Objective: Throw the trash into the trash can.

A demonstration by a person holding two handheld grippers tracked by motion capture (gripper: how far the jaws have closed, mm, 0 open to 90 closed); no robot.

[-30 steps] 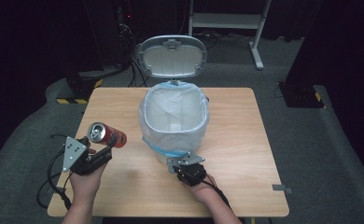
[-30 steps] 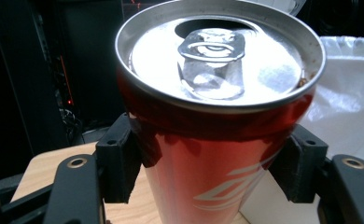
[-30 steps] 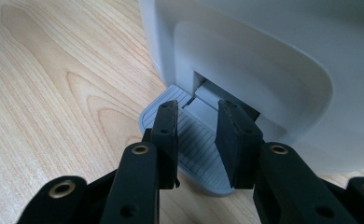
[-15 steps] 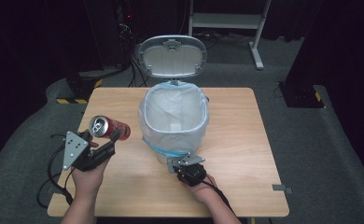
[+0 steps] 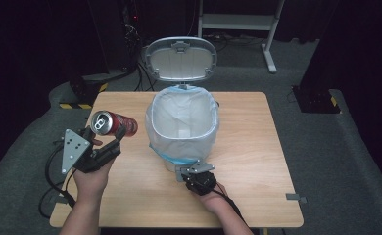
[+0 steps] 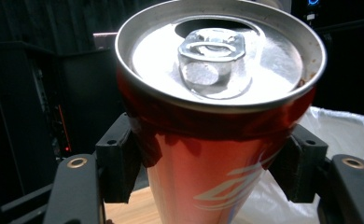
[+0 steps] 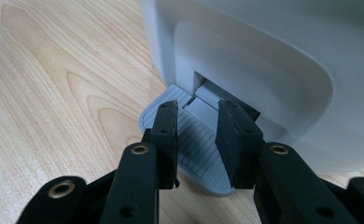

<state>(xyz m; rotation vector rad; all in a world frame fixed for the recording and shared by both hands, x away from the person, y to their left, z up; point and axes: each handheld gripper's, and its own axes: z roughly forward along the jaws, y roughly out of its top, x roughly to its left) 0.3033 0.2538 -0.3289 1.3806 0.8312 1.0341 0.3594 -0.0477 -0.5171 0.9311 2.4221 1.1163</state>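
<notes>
A red drink can (image 5: 114, 123) with a silver top (image 6: 217, 60) lies tilted in the air left of the bin, and my left gripper (image 5: 106, 134) is shut on its sides; both pads (image 6: 119, 163) press the can body in the left gripper view. The grey pedal bin (image 5: 151, 117), lined with a white bag, stands mid-table with its lid (image 5: 180, 58) up. My right gripper (image 5: 194, 172) rests at the bin's front foot pedal (image 7: 196, 149). Its jaws lie on top of the pedal with a narrow gap, holding nothing.
The wooden table (image 5: 257, 147) has bare room to the right of the bin and along the front edge. The left gripper's cable (image 5: 52, 176) hangs off the table's left side. Dark floor and equipment surround the table.
My left gripper has risen with the can, lifting it higher beside the bin. The right gripper and the open lid have stayed put.
</notes>
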